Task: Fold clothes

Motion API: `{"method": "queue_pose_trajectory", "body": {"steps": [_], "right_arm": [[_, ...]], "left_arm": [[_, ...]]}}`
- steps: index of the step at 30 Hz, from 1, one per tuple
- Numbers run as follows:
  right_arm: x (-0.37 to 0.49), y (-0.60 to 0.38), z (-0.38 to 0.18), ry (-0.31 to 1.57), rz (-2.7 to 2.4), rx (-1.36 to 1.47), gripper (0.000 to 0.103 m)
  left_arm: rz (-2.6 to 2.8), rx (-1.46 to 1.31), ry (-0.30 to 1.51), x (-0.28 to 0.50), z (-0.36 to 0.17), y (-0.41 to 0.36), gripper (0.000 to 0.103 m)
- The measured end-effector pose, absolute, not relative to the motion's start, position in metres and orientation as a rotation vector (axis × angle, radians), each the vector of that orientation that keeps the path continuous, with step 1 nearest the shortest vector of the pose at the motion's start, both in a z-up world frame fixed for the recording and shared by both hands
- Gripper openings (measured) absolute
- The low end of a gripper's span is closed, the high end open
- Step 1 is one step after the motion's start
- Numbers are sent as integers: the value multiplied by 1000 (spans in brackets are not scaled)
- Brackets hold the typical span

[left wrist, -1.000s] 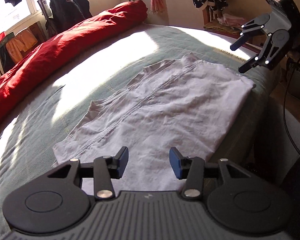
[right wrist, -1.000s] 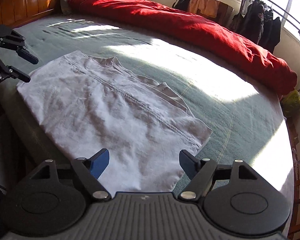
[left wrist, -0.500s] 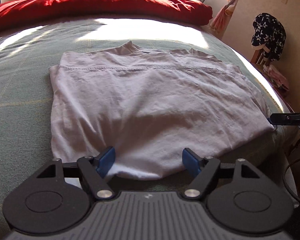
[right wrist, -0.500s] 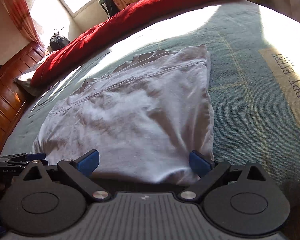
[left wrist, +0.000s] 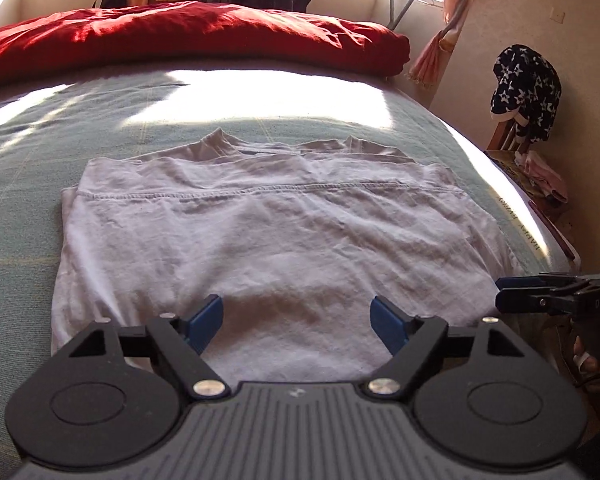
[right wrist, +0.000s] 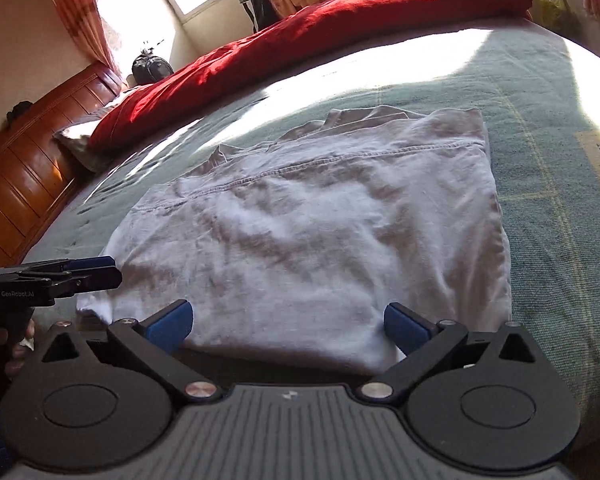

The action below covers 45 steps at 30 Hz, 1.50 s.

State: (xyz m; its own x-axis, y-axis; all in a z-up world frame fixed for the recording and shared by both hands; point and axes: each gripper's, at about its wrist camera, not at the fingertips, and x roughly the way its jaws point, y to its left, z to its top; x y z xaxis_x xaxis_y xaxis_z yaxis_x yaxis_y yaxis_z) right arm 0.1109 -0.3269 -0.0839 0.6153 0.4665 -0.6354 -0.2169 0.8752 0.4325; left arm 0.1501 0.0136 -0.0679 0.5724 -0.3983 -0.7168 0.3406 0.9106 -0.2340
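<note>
A white shirt (left wrist: 280, 240) lies folded flat on the green bedspread (left wrist: 20, 208), its stitched hem running across the upper part. My left gripper (left wrist: 298, 316) hovers low over the shirt's near edge. Its jaws are opening, with only cloth below them and nothing pinched. My right gripper (right wrist: 288, 320) is low over the near edge of the same shirt (right wrist: 320, 232), toward its right corner; its jaws are opening wide and grip nothing. Each gripper shows in the other's view: the right gripper (left wrist: 516, 296) at the shirt's right edge, the left gripper (right wrist: 96, 272) at its left edge.
A red duvet (left wrist: 204, 36) is rolled along the far side of the bed. A wooden headboard (right wrist: 28, 168) stands at the left. A chair with a star-patterned cloth (left wrist: 528, 88) is beyond the bed's right edge. Sunlight falls across the bedspread.
Both grippers have rolled level and sunk toward the shirt's near edge. Both pairs of jaws have spread wider. The shirt has not moved.
</note>
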Motion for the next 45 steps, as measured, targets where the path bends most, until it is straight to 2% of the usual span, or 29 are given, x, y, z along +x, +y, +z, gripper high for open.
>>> {"method": "queue_pose_trajectory", "body": {"steps": [3, 7, 11, 18, 27, 34, 45], "right_arm": [[105, -327, -92, 822, 388, 321, 103], [107, -323, -75, 809, 404, 334, 103], [108, -303, -62, 761, 488, 294, 103], [103, -300, -86, 826, 474, 280, 103], [129, -340, -53, 617, 310, 231, 103], [153, -363, -98, 703, 213, 288, 103], [162, -343, -77, 669, 226, 176, 103]], "left_arm": [[-383, -112, 893, 148, -85, 21, 81], [-344, -157, 825, 149, -61, 21, 81], [-360, -177, 789, 150, -51, 15, 86], [-301, -198, 893, 149, -81, 20, 85], [-281, -200, 773, 177, -49, 24, 88], [-243, -263, 803, 194, -81, 39, 88], [-284, -221, 792, 216, -76, 31, 90]]}}
